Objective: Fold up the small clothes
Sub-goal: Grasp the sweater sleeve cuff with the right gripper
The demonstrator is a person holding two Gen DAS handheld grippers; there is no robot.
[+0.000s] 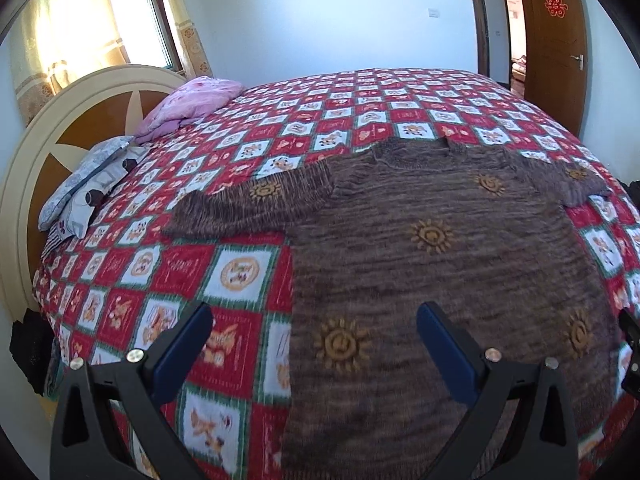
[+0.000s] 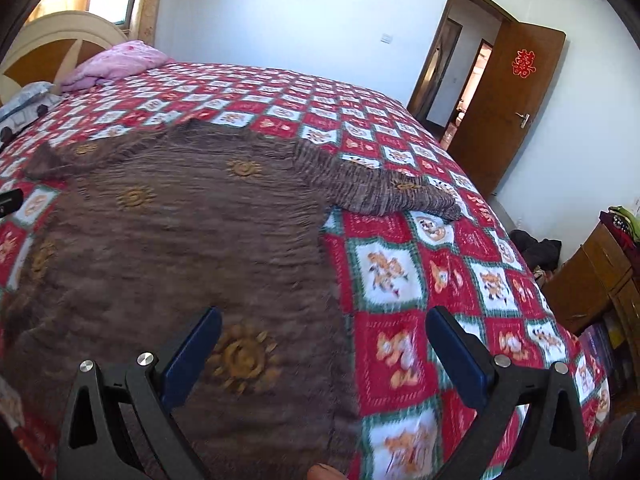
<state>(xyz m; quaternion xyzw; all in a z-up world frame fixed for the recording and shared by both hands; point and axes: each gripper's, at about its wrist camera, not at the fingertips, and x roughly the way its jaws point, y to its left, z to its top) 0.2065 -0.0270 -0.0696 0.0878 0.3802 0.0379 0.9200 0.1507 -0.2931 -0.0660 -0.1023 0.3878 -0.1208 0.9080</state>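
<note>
A brown knitted sweater with yellow sun motifs lies spread flat on the bed, sleeves out to both sides. It also shows in the right wrist view. My left gripper is open and empty, hovering above the sweater's lower left edge. My right gripper is open and empty, hovering above the sweater's lower right edge. The left sleeve stretches out left; the right sleeve stretches out right.
The bed has a red, white and green checked cover. Pillows and a pink folded quilt lie by the headboard. A wooden cabinet stands right of the bed. A brown door stands open.
</note>
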